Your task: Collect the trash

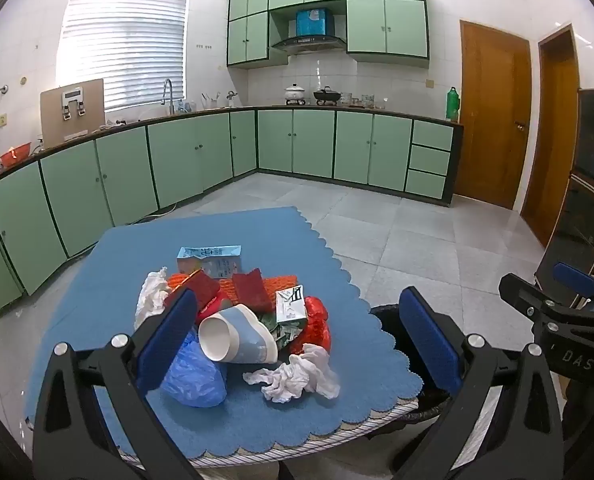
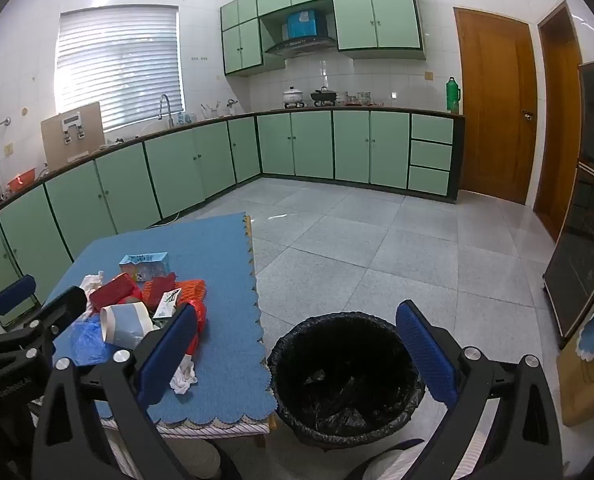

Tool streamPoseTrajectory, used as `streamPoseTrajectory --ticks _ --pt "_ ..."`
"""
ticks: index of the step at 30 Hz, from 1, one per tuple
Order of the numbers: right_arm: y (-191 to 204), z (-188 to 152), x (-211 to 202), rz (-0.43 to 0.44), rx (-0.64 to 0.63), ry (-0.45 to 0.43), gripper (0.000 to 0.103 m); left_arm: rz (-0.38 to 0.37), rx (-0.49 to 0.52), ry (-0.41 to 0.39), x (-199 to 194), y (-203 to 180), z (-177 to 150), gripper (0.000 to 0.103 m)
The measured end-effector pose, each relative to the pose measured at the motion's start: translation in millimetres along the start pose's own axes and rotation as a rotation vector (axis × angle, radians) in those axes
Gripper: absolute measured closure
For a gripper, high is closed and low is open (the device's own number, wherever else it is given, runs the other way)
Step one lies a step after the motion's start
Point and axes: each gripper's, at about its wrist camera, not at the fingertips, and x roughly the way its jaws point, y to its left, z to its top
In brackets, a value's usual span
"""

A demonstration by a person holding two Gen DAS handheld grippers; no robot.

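Only "DAS" reads clearly, on the right tongs (image 1: 577,300), which, like the left tongs (image 1: 297,340), gape released above the trash pile (image 1: 249,320) near the table's (image 1: 97,280) right edge.

This is a home kitchen. Pale green base cabinets (image 1: 193,160) run in an L along the left and far walls under a dark countertop (image 2: 357,109), with matching wall cabinets (image 1: 385,26) above. Between the upper units hangs a range hood (image 1: 309,43), and below it a white lidded pot (image 1: 295,92) and a black wok (image 1: 327,95) sit on a stove. A tall curved faucet (image 1: 168,95) stands at the counter under a window with white blinds (image 1: 125,44). White wall tiles, a grey tiled floor (image 2: 377,248) and two wooden doors (image 1: 493,120) at the right complete the room.
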Motion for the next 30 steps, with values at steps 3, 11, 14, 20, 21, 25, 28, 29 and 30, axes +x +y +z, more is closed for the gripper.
streamPoseTrajectory --ticks 3,11,14,20,21,25,28,29,30 --pt "0.1 -0.5 1.3 0.0 -0.002 0.001 0.006 0.0 0.0 0.002 0.4 -0.1 0.0 0.005" --pt "-0.4 -1.8 1.3 0.0 0.001 -0.004 0.006 0.001 -0.002 0.002 -3.8 2.5 3.6 0.005" --pt "-0.5 -2.2 1.7 0.001 0.002 -0.003 0.006 0.002 -0.003 0.005 -5.4 8.6 4.5 0.005" --pt "-0.9 -2.9 2.3 0.001 0.004 -0.005 0.006 0.011 -0.005 0.004 -2.7 3.7 3.5 0.005" --pt "-0.9 -2.9 2.5 0.001 0.004 -0.004 0.006 0.011 -0.006 0.005 -2.3 4.0 3.5 0.005" --pt "-0.8 -3.1 2.5 0.002 0.005 -0.005 0.006 0.013 -0.007 0.006 -2.0 3.6 3.8 0.005" --pt "-0.4 -3.1 2.7 0.002 0.005 -0.005 0.006 0.012 -0.007 0.006 -2.0 3.9 3.5 0.005" --pt "-0.3 -3.1 2.5 0.002 0.005 -0.006 0.006 0.012 -0.006 0.005 -2.0 3.9 3.4 0.005" --pt "-0.2 -3.0 2.3 0.002 0.006 -0.006 0.006 0.013 -0.007 0.006 -2.0 3.9 3.8 0.005"
